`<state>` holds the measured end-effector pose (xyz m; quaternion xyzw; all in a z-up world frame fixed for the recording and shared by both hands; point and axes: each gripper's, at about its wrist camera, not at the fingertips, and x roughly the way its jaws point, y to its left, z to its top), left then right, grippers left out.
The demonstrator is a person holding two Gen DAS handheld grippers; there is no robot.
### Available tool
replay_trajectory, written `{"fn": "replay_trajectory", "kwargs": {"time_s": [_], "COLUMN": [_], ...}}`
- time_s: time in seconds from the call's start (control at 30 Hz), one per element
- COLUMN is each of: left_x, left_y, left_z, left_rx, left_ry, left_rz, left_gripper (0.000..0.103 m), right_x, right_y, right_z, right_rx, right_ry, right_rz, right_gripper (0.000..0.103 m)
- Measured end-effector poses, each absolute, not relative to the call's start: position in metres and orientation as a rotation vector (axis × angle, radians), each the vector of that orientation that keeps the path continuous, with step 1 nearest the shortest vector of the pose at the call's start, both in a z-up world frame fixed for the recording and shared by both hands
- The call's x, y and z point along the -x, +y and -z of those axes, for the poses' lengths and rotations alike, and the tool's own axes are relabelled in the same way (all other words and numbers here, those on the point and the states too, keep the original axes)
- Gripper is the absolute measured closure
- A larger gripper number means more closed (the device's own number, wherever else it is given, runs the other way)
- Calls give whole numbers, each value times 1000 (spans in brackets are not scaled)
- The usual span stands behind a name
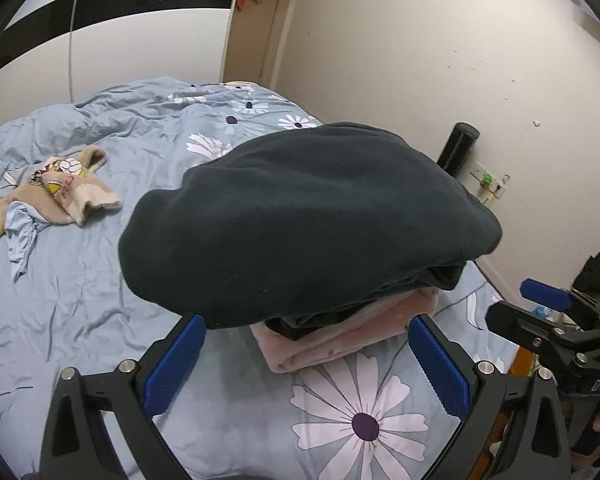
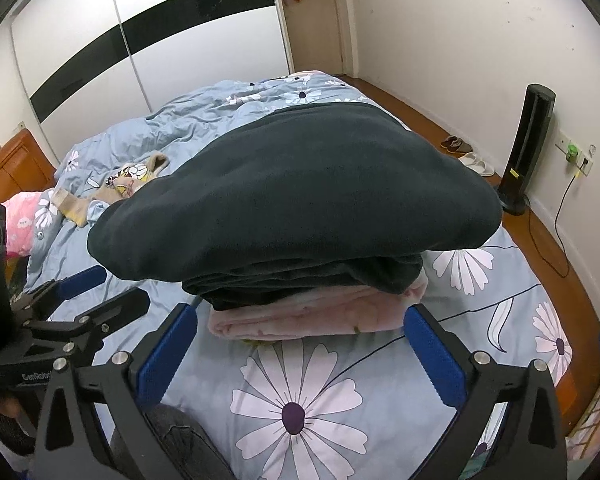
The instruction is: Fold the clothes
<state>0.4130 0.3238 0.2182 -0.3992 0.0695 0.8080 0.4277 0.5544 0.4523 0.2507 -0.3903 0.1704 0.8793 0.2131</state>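
A folded dark green fleece garment (image 1: 300,216) (image 2: 296,196) lies on top of a folded pink garment (image 1: 340,344) (image 2: 308,316), stacked on the blue floral bed cover (image 1: 80,304) (image 2: 480,304). My left gripper (image 1: 308,360) is open just in front of the stack, with nothing between its blue pads. My right gripper (image 2: 300,354) is open too, facing the same stack and apart from it. Each gripper shows in the other's view: the right gripper (image 1: 528,310) and the left gripper (image 2: 104,294). A crumpled beige printed garment (image 1: 68,188) (image 2: 132,176) lies further back.
A light blue cloth (image 1: 24,236) lies beside the beige garment. A black tower heater (image 2: 528,148) and slippers (image 2: 472,160) stand on the wooden floor right of the bed. A pink pillow (image 2: 20,220) and wooden headboard (image 2: 12,168) are at left. Grey cloth (image 2: 172,440) sits near the bed's front.
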Motion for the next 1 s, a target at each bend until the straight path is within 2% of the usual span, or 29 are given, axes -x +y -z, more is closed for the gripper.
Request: {"fn": "replay_trajectory", "kwargs": {"time_s": [0.57, 1.0], "left_x": [-408, -407], "left_y": [330, 335], "left_z": [-209, -212], "left_rx": [1048, 1049], "left_ry": [267, 270], "left_rz": [-2082, -2071], "left_gripper": [0, 0], "right_x": [-552, -548], "right_y": [457, 463], "right_z": [-252, -255], "right_rx": [1156, 1187], "right_ry": [446, 456], "right_rz": [-2385, -2350], "right_gripper": [0, 0]}}
